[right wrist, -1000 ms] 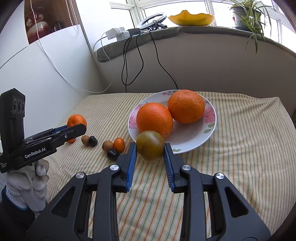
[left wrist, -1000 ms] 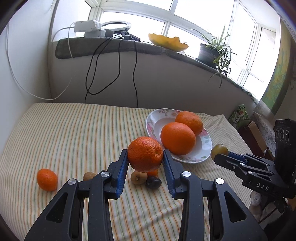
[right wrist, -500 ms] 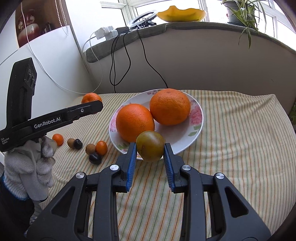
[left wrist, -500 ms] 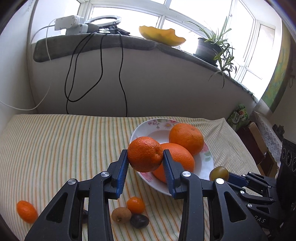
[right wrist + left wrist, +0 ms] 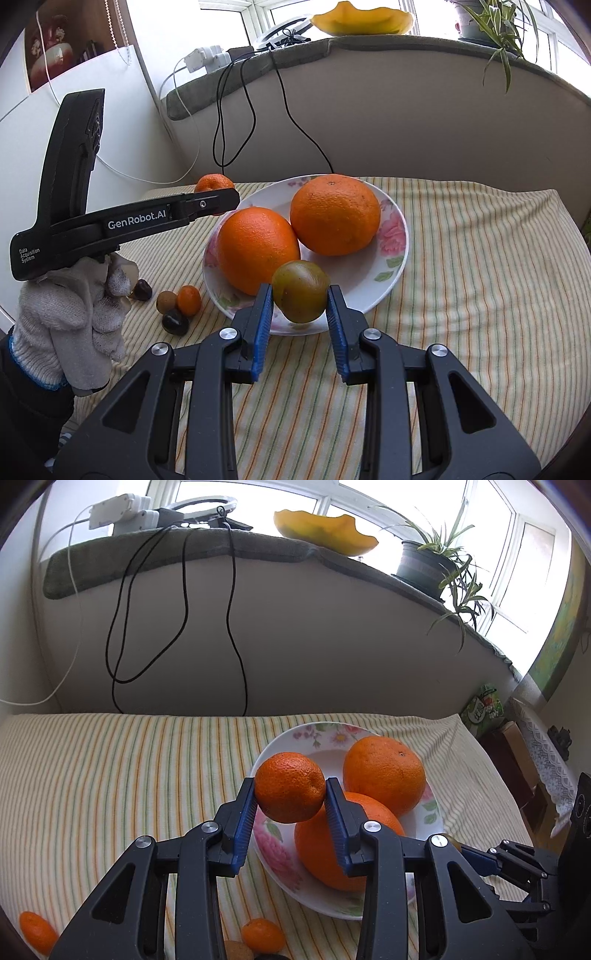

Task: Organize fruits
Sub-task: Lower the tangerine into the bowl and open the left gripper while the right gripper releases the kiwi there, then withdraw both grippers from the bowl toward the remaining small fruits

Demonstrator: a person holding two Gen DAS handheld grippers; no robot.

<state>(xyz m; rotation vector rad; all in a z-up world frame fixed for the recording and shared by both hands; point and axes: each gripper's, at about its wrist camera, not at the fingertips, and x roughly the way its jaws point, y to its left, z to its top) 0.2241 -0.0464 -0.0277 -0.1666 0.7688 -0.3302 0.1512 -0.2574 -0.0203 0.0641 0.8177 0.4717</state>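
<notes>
Left gripper (image 5: 290,794) jaws clamp a tangerine (image 5: 290,787); right gripper (image 5: 300,301) jaws a greenish-brown fruit (image 5: 301,295).

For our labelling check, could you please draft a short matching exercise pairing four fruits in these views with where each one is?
Things:
1. mandarin
2. greenish-brown fruit
3. two large oranges
4. small dark fruit

Places:
A. on the floral plate
B. on the striped cloth, left of the plate
C. between the right gripper pads
D. between the left gripper pads

Pairs: 1-D, 2-C, 3-A, 4-B
</notes>
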